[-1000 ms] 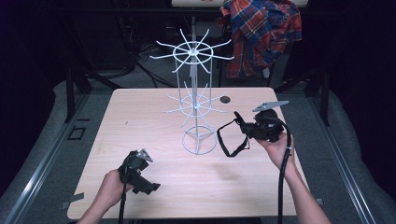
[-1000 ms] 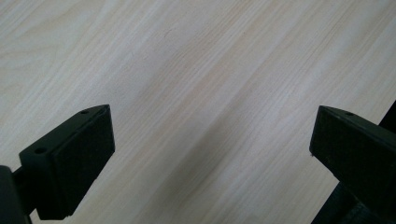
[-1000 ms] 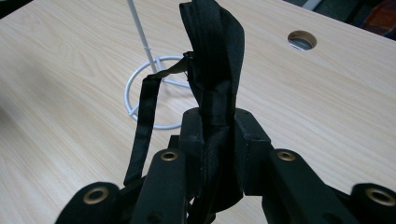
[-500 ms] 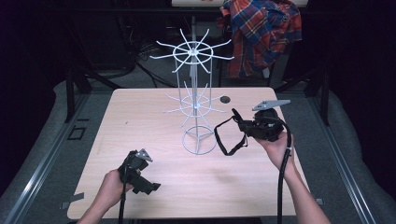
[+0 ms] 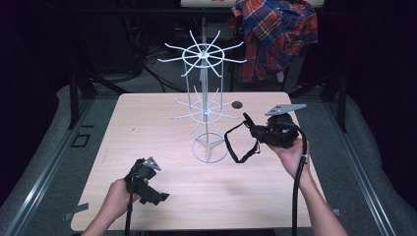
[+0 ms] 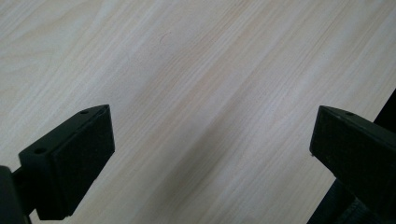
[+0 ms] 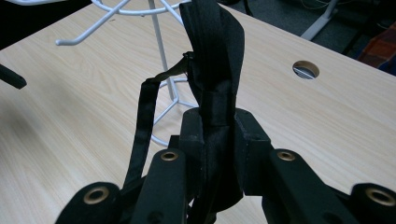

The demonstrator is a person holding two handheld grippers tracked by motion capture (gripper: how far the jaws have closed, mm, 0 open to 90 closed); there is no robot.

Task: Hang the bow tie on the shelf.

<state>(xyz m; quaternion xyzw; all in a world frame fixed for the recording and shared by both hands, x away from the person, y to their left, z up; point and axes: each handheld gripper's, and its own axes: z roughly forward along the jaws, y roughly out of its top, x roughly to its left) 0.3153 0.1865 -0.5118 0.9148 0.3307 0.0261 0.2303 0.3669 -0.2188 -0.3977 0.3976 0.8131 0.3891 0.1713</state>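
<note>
A white wire rack point(image 5: 205, 105) with two tiers of spoke hooks stands at the middle of the wooden table point(image 5: 147, 123). Just right of its base, my right gripper point(image 5: 252, 125) is shut on a black strap point(image 5: 235, 142), whose loop hangs down toward the table. In the right gripper view the strap point(image 7: 212, 60) rises folded between the closed jaws, with the rack's post point(image 7: 161, 56) behind it. My left gripper point(image 5: 160, 196) rests low at the near left of the table, open, with bare wood between its pads point(image 6: 84, 149).
A round cable hole point(image 5: 237, 104) sits in the table behind the rack's right side. A plaid shirt point(image 5: 275, 34) hangs beyond the table's far right. Dark floor and metal rails surround the table.
My right gripper with the strap has shifted slightly left toward the rack. The left gripper has stayed put.
</note>
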